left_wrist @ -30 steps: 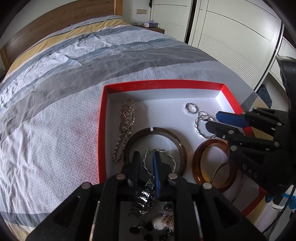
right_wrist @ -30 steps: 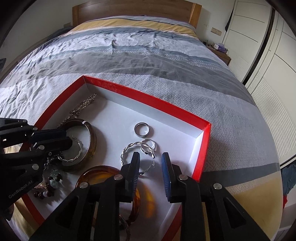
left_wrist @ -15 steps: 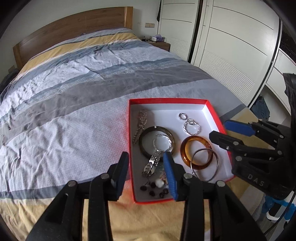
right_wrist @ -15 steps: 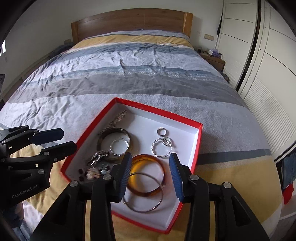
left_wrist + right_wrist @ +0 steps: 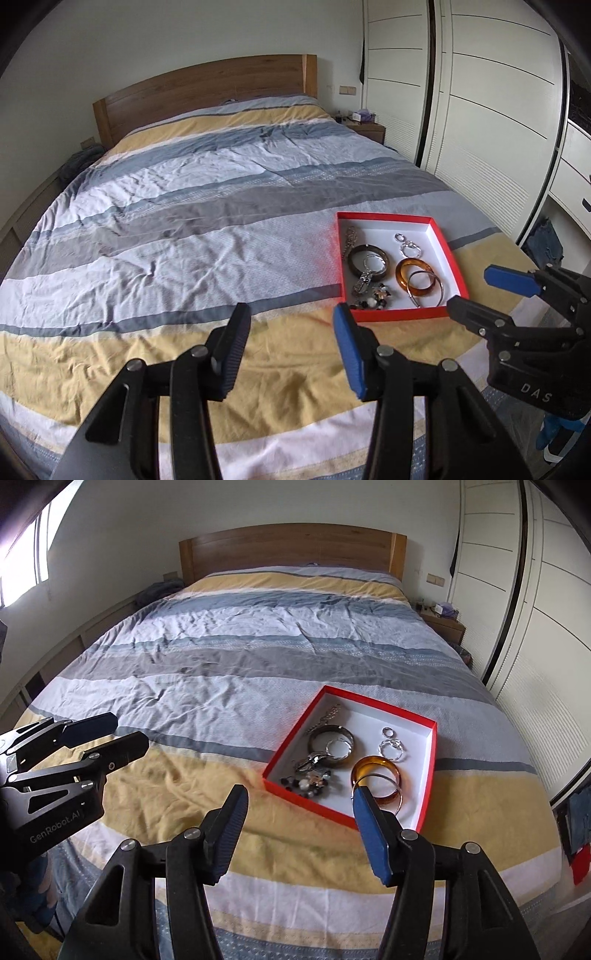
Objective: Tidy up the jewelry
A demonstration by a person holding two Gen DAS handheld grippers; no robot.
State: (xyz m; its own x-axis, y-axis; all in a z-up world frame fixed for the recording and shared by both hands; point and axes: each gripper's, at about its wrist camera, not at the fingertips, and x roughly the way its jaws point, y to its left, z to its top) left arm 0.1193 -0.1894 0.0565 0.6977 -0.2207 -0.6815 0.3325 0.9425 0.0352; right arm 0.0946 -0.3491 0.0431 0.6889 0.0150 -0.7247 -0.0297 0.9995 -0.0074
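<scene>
Left tool (image 5: 290, 319) and right tool (image 5: 299, 801), jaws just widened and empty, above the bed (image 5: 258, 657); red jewelry box (image 5: 424, 786) ahead of both

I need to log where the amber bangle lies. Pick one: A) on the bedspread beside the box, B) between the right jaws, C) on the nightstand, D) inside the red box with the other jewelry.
D: the amber bangle lies on the white floor of the red box, with a thin silver hoop leaning over it.
</scene>
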